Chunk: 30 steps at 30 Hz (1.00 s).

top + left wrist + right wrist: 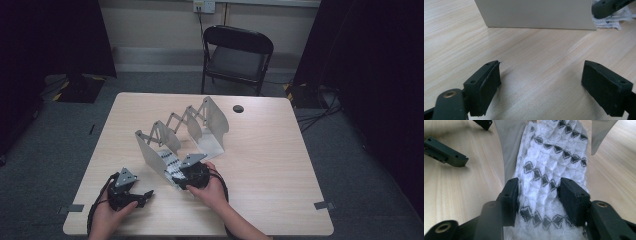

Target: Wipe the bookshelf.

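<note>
On the pale wooden table (260,150), the right gripper (537,192) straddles a white patterned cloth (549,157) in the metal rack (150,152) – jaws half-open, likely placing it – while the left gripper (541,82) waits wide, empty.

My right claw (176,176) sits at the patterned cloth (170,162) in the metal rack (200,127) (near end); left claw (145,196) rests on desk (270,160).

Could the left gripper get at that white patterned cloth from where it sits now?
Probably not directly: the left gripper, jaws open, rests on the table outside the metal rack's near panel, which stands between it and the cloth. It would need to go around.
</note>
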Each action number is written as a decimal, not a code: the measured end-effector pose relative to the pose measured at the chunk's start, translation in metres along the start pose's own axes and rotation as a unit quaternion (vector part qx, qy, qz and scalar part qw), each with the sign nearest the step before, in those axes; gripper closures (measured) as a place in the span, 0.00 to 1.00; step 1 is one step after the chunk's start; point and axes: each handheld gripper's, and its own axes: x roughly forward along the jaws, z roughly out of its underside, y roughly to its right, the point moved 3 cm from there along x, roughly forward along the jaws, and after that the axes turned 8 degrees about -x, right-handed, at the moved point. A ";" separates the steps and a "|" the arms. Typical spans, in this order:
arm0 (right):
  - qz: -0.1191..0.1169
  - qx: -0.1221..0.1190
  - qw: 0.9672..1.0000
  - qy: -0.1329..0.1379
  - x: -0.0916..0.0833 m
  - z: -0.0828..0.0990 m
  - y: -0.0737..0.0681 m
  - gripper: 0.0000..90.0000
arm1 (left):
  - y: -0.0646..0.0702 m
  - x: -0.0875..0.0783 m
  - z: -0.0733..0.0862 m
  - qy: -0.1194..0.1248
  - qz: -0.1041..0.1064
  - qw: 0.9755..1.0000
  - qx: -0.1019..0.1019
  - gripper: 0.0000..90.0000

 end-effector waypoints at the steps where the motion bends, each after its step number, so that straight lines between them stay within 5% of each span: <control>1: 0.003 -0.003 1.000 -0.002 0.001 0.000 0.000 0.59 | 0.000 0.000 0.000 0.000 0.000 1.000 0.000 0.17; 7: 0.015 -0.027 0.999 -0.019 0.001 -0.005 -0.001 0.82 | 0.000 0.000 0.000 0.000 0.000 1.000 0.000 0.17; 10: 0.012 -0.021 1.000 -0.015 0.001 -0.006 0.000 0.88 | 0.000 0.000 0.000 0.000 0.000 1.000 0.000 0.17; 20: 0.007 -0.014 1.000 0.003 0.013 -0.024 0.009 0.89 | 0.000 0.000 0.000 0.000 0.000 1.000 0.000 0.17; 30: 0.003 -0.023 1.000 -0.009 0.018 -0.017 0.005 0.86 | 0.000 0.000 0.000 0.000 0.000 1.000 0.000 0.17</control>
